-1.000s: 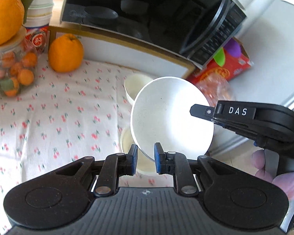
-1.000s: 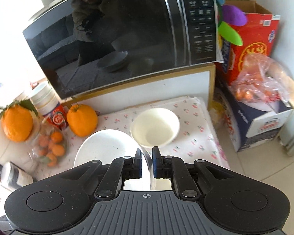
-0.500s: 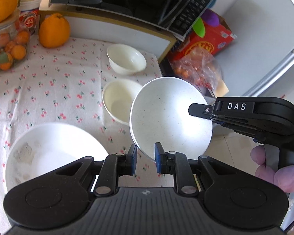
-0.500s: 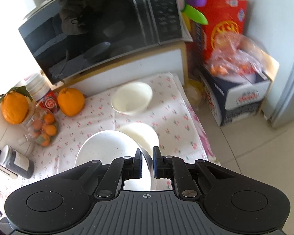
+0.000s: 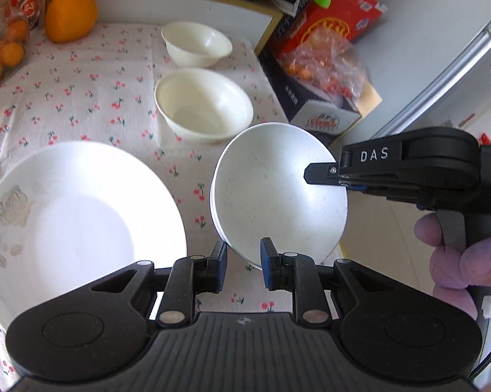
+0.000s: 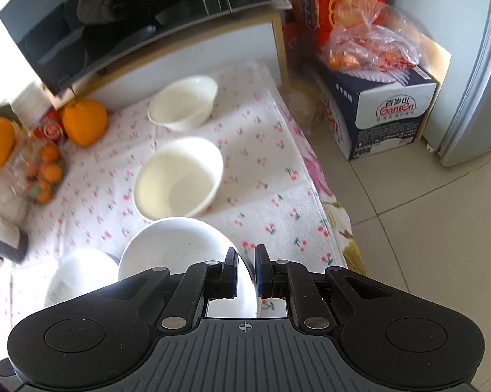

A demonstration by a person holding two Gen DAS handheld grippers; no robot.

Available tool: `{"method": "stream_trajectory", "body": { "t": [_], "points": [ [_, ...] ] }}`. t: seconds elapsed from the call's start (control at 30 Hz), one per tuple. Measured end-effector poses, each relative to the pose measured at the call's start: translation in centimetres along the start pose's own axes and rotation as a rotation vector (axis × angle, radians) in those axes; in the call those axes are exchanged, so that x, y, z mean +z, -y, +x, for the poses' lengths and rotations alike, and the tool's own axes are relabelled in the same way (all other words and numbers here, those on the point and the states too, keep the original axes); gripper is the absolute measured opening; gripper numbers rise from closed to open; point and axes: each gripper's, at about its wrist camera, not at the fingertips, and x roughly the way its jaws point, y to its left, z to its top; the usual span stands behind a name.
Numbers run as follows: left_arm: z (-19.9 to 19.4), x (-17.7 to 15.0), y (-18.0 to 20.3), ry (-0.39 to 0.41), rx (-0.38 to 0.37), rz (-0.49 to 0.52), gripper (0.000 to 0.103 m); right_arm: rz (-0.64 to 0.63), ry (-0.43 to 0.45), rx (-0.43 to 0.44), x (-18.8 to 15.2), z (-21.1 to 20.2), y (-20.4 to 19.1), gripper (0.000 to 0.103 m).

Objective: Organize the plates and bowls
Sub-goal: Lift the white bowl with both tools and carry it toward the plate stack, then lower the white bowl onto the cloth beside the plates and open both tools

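The speckled white bowl [image 5: 278, 192] hangs tilted over the tabletop's right edge, its rim pinched by the right claw [image 6: 243, 272] while the left claw [image 5: 243, 263] is opening around its near rim, with the cream bowl [image 5: 204, 104] just beyond.

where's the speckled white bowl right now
In the left wrist view the speckled bowl sits centre-right, tilted, right gripper clamped on its rim, between the big plate and the table's right edge.

White bowl [image 5: 278, 192], cherry-print cloth [image 5: 82, 98], orange fruit [image 5: 70, 13]
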Motion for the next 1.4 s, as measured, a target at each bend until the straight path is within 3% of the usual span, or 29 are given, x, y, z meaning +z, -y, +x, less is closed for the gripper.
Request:
{"method": "stream_trajectory", "body": {
  "t": [0.7,1.13,1.33,1.4],
  "points": [
    [1.8,-1.2,0.2,-0.073,0.035,0.044,0.021,0.011,-0.101,0.005,-1.1,3.1,1.1,0.013],
    [1.3,-1.3,0.5,-0.049,0.053,0.091,0.025,0.006,-0.112,0.015,-1.1,3.6,1.1,0.014],
    [1.0,-1.1,0.5,-0.051,0.036,0.096,0.030,0.030,-0.112,0.021,-1.0,3.5,1.7,0.024],
    [0.8,-1.1,0.7,-0.042,0.043,0.106,0.041,0.042,-0.105,0.029,-0.9,3.3,2.0,0.031]
  ]
}}
